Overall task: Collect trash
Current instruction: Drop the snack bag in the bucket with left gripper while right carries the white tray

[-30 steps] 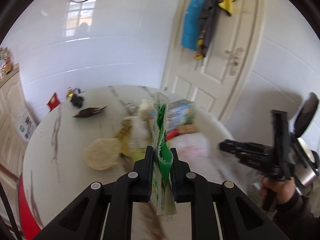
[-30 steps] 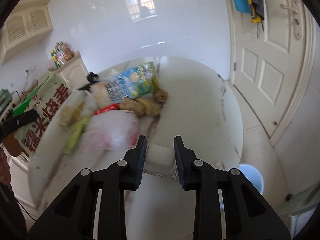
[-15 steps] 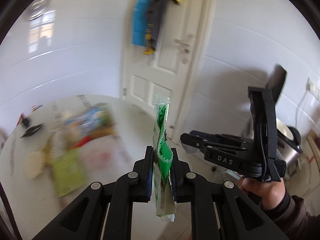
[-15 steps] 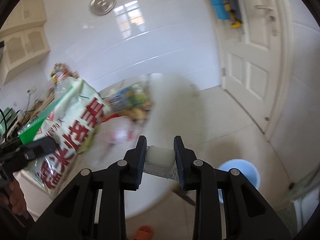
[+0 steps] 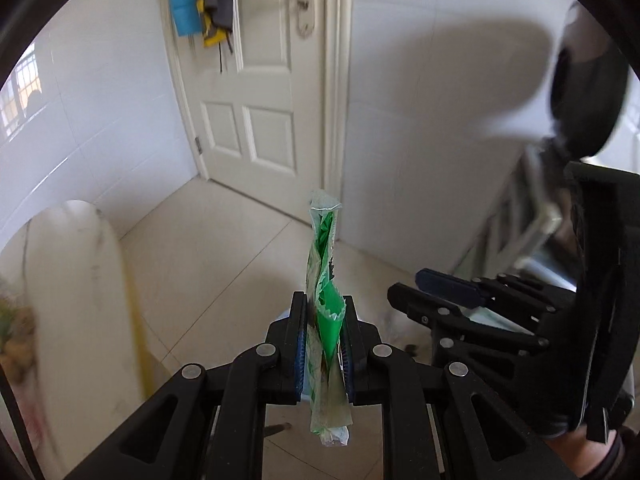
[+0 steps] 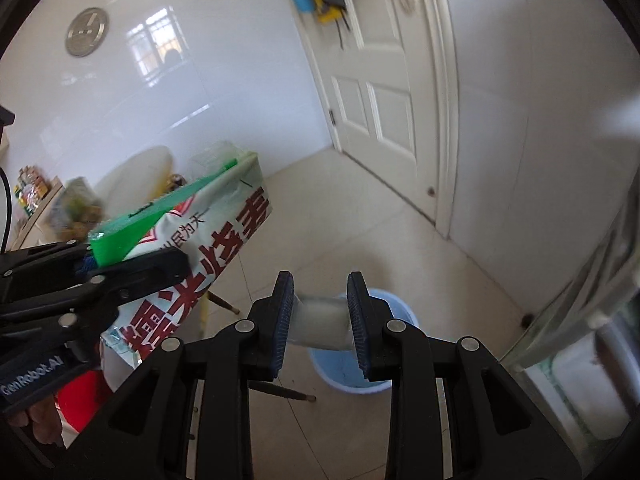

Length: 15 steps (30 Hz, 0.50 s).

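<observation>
Nearest in the left wrist view, our left gripper (image 5: 323, 344) is clamped on a green-and-white wrapper (image 5: 325, 312), edge-on and upright; it sticks out above the fingertips and hangs below them. From the right wrist view the same wrapper (image 6: 192, 256) reads as a broad bag with red characters, tilted up to the right.

Our right gripper (image 6: 320, 320) is closed on a pale, translucent scrap (image 6: 320, 322) spanning the gap between both pads; its exact nature we cannot tell. The scrap sits in line with the blue bin (image 6: 362, 368) on the floor just beyond; the bin's rim shows on either side of the fingers.

In the left wrist view the right gripper (image 5: 404, 294) sits just right of the wrapper, apart from it.

Left: round white table (image 5: 76, 280), edge blurred. Beyond: bare tiled floor (image 6: 360, 220) runs to the white door (image 6: 380, 92), a wall corner just right of it.
</observation>
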Tool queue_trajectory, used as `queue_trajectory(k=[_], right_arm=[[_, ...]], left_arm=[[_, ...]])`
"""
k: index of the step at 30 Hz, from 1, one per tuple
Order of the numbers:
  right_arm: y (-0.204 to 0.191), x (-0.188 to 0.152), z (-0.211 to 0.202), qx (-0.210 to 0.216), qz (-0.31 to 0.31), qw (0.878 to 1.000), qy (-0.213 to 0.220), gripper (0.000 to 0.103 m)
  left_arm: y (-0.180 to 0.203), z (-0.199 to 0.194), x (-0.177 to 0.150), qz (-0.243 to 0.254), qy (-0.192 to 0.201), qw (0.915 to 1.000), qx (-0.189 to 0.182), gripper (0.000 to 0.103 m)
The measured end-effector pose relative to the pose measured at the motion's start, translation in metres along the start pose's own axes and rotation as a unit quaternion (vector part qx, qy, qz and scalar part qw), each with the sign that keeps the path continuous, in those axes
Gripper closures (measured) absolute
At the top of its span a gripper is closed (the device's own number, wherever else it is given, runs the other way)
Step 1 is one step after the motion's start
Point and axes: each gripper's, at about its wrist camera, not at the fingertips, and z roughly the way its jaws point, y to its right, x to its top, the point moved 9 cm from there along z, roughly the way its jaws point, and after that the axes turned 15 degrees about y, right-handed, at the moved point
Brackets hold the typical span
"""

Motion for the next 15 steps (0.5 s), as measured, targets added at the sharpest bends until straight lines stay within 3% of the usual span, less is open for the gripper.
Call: queue_trajectory(k=[5, 7, 8, 9, 11, 13, 15], right_arm=[[0.024, -0.009, 0.051, 0.015, 0.031, 0.999, -0.015, 0.073], [0.030, -0.015, 0.057, 0.017, 0.034, 0.999, -0.012, 0.067], [0.032, -0.017, 0.063, 0.017, 0.034, 0.999, -0.014, 0.067], [0.036, -0.019, 0.067, 0.013, 0.037, 0.999, -0.019, 0.062], [0.045, -0.024, 0.062, 0.002, 0.048, 0.999, -0.022, 0.053], [0.051, -0.023, 0.053, -0.012, 0.052, 0.998, -0.019, 0.044], [0.058, -0.023, 0.041, -0.031, 0.051, 0.998, -0.019, 0.023]], left_arm=[[-0.012, 0.047, 0.001, 0.012, -0.016, 0.9997, 0.012, 0.089], [-0.019, 0.061, 0.009, 0.016, -0.010, 0.9994, 0.028, 0.081], [-0.016, 0.062, 0.009, 0.018, -0.010, 0.9993, 0.032, 0.068], [-0.018, 0.063, 0.010, 0.020, -0.010, 0.9991, 0.035, 0.050], [-0.018, 0.060, 0.014, 0.026, 0.001, 0.9988, 0.042, 0.038], [-0.017, 0.052, 0.015, 0.029, 0.010, 0.9987, 0.042, 0.038], [-0.011, 0.042, 0.016, 0.019, 0.012, 0.9990, 0.040, 0.038]])
